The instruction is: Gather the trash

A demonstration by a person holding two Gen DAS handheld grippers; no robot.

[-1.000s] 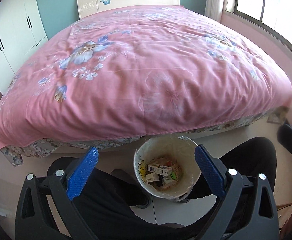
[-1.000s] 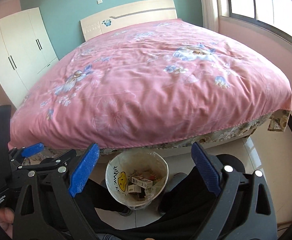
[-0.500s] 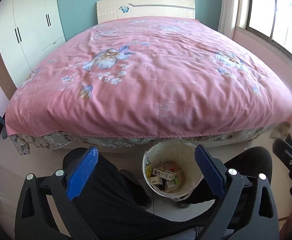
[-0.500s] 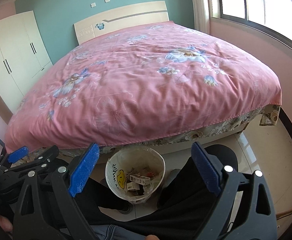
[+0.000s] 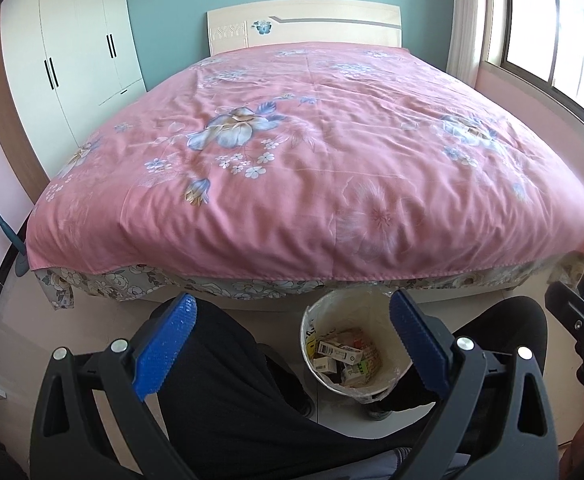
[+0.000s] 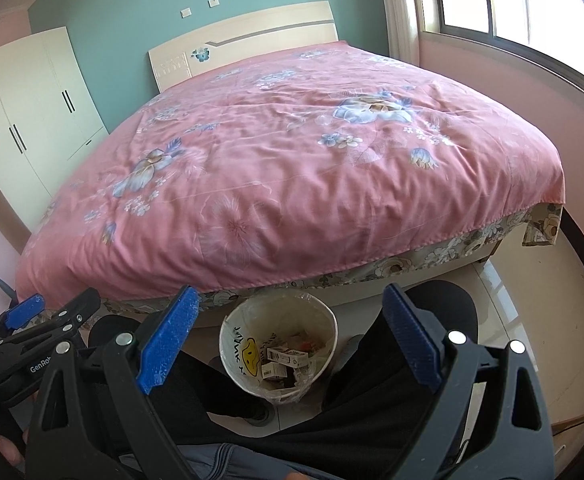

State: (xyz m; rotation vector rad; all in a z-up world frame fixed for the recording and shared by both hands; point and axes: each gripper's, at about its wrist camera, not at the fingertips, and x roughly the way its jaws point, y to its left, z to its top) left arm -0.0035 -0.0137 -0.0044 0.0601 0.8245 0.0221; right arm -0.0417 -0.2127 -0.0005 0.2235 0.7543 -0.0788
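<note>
Bin sits between my knees; both hand-held grippers gape empty; only right view shows its smiley.

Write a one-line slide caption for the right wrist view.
Open right tool above a lined trash bin holding small boxes, between the person's knees at the foot of a pink floral bed.

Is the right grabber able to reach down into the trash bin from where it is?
Probably yes. The right gripper is open, and the trash bin stands open-topped between the person's legs, with nothing covering it.
</note>
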